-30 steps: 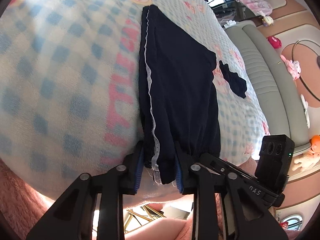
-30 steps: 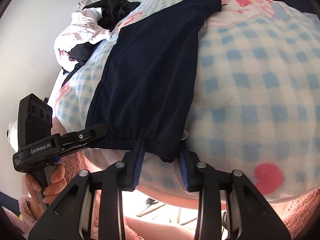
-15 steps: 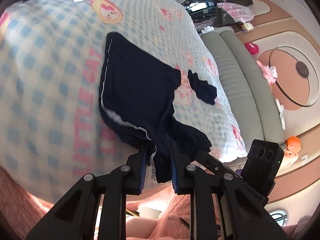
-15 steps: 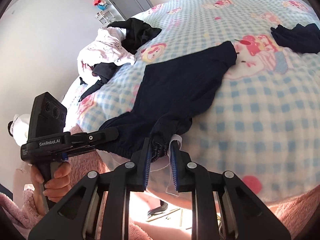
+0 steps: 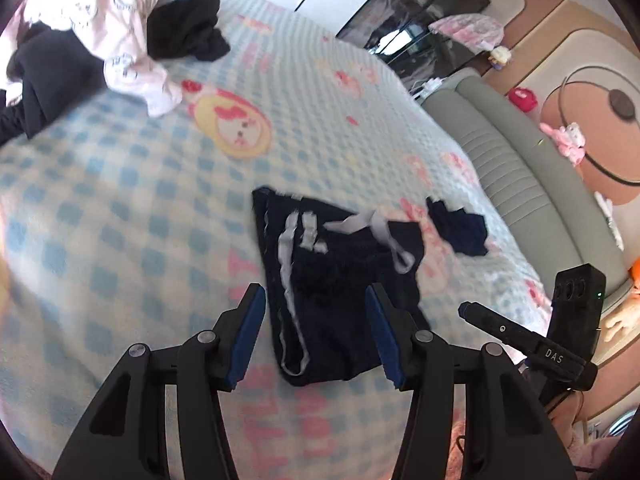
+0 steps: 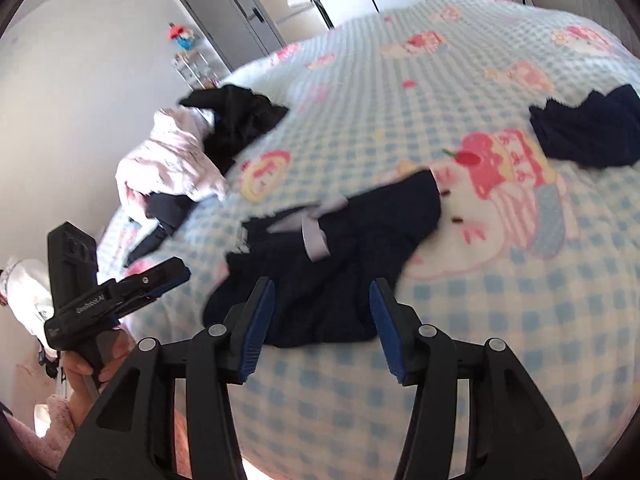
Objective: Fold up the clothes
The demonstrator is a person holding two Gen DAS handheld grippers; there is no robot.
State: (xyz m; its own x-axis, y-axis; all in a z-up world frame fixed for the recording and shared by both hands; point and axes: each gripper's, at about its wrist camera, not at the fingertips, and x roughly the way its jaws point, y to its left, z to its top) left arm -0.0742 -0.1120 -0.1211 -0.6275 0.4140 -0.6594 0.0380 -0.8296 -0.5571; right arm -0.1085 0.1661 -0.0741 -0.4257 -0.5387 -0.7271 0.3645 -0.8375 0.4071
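Dark navy shorts (image 5: 340, 280) with white side trim and a white drawstring lie doubled over on the blue checked blanket (image 5: 120, 208); the right wrist view shows the same shorts (image 6: 340, 260). My left gripper (image 5: 316, 300) hovers above them, its jaws opening, nothing between the pads. My right gripper (image 6: 322, 298) also hangs over the shorts with its jaws opening and no cloth in them. Each gripper shows in the other's view, the right gripper (image 5: 520, 332) at the right edge and the left gripper (image 6: 120, 292) at the left, held by a hand.
A small dark garment (image 5: 460, 228) lies to the right of the shorts. A heap of pink and black clothes (image 5: 100, 40) sits at the far left of the bed. A grey padded headboard (image 5: 520, 168) runs along the right side.
Both grippers let go of the shorts' waistband and opened. The shorts dropped folded over onto the blanket, and both grippers rose and pulled back from them.
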